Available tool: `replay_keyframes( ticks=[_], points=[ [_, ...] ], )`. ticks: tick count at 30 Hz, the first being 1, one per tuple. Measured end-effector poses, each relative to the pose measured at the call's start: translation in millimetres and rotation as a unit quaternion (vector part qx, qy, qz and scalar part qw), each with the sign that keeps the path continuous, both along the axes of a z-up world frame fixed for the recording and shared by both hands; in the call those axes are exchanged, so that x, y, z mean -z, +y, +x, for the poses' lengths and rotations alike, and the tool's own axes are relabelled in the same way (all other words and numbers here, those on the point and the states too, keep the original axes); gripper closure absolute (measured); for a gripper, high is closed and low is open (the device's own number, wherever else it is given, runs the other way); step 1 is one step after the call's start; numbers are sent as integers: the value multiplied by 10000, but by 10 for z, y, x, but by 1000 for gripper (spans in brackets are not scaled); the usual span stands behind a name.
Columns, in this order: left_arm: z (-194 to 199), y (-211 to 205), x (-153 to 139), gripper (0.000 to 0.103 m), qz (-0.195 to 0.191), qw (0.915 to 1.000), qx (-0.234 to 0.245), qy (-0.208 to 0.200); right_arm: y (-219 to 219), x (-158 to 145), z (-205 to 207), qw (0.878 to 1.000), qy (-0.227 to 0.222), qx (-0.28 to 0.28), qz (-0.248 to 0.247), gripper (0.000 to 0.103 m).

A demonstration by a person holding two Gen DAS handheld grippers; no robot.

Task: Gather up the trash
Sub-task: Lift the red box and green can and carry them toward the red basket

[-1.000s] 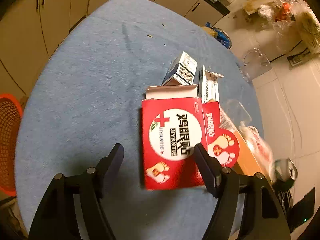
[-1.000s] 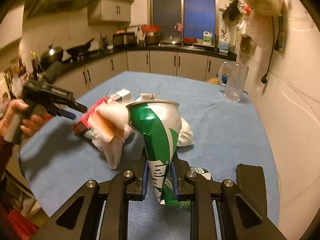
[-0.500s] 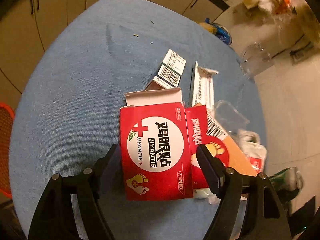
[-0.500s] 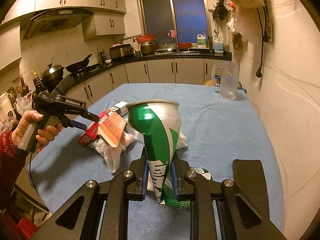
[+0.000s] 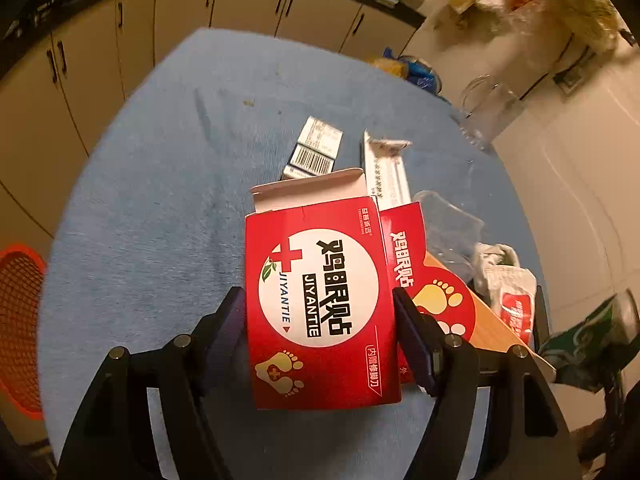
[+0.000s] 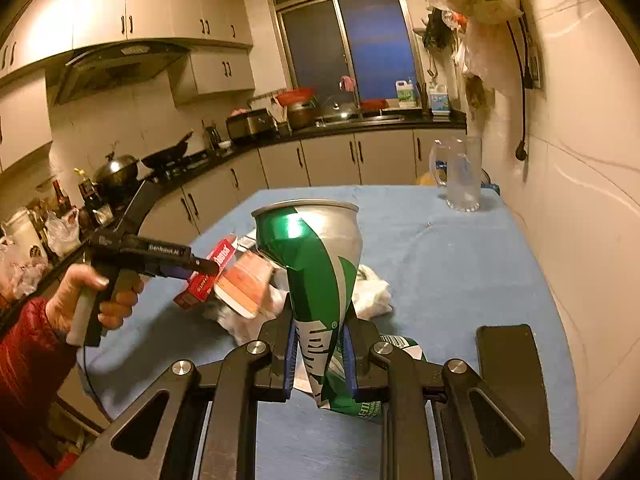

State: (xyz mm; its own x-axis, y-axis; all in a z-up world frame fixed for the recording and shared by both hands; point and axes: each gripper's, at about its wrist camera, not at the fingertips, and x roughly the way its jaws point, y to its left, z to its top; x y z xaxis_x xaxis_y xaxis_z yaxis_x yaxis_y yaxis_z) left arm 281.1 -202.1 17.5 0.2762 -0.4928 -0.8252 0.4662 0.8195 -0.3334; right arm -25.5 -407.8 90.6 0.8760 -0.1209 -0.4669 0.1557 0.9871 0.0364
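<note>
While the left gripper (image 5: 320, 320) has its jaws on either side of the red box (image 5: 320, 308), both pads look pressed to the box's edges after just closing in a little; the box's white flap stands open at the far end. Box is clear of the blue tablecloth (image 5: 160, 184). Right gripper (image 6: 318, 354) is clamped tight on a crushed green can (image 6: 316, 264), can upright, rim up, pinched at its narrow waist. Left wrist view alone shows a barcode carton (image 5: 314, 152) and long white box (image 5: 386, 172) lying beyond the red box, a second red pack (image 5: 432, 280) just right of it, an orange basket (image 5: 18, 328) off the table edge. Right wrist view alone shows the person's hand (image 6: 94, 300) on the left gripper's handle, red sleeve (image 6: 28, 360), white plastic wrap (image 6: 372, 292) behind the can, glass pitcher (image 6: 460, 172) at the table's far end.
</note>
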Motion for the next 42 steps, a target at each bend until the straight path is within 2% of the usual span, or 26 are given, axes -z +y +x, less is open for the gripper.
replay_keyframes(
  ticks=[5, 12, 22, 26, 30, 33, 37, 42],
  points=[
    [-122, 278, -245, 31, -203, 9994, -45, -292, 119, -143, -8, 9994, -226, -157, 200, 83],
    [-250, 867, -558, 31, -474, 9962, -334, -650, 384, -274, 170, 9931, -306, -732, 863, 83],
    [-247, 2069, -751, 31, -282, 9864, -1184, -1104, 1128, -326, 740, 9741, -103, -1714, 1471, 83],
    [-176, 2530, -676, 31, -137, 9820, -1527, -1104, 1505, -177, 1125, 9635, 186, -2033, 1730, 83],
    [-86, 2890, -478, 31, 166, 9773, -1793, -1119, 1919, 45, 1586, 9502, 613, -2334, 1971, 83],
    [-14, 3159, -306, 31, 258, 9739, -1991, -1063, 2209, 176, 1891, 9427, 803, -2508, 2050, 83],
    [63, 3368, -61, 31, 431, 9707, -2135, -1019, 2628, 356, 2380, 9293, 1037, -2760, 2225, 83],
    [209, 3498, 256, 31, 678, 9665, -2270, -986, 3011, 692, 2921, 9214, 1350, -2792, 2340, 83]
  ],
)
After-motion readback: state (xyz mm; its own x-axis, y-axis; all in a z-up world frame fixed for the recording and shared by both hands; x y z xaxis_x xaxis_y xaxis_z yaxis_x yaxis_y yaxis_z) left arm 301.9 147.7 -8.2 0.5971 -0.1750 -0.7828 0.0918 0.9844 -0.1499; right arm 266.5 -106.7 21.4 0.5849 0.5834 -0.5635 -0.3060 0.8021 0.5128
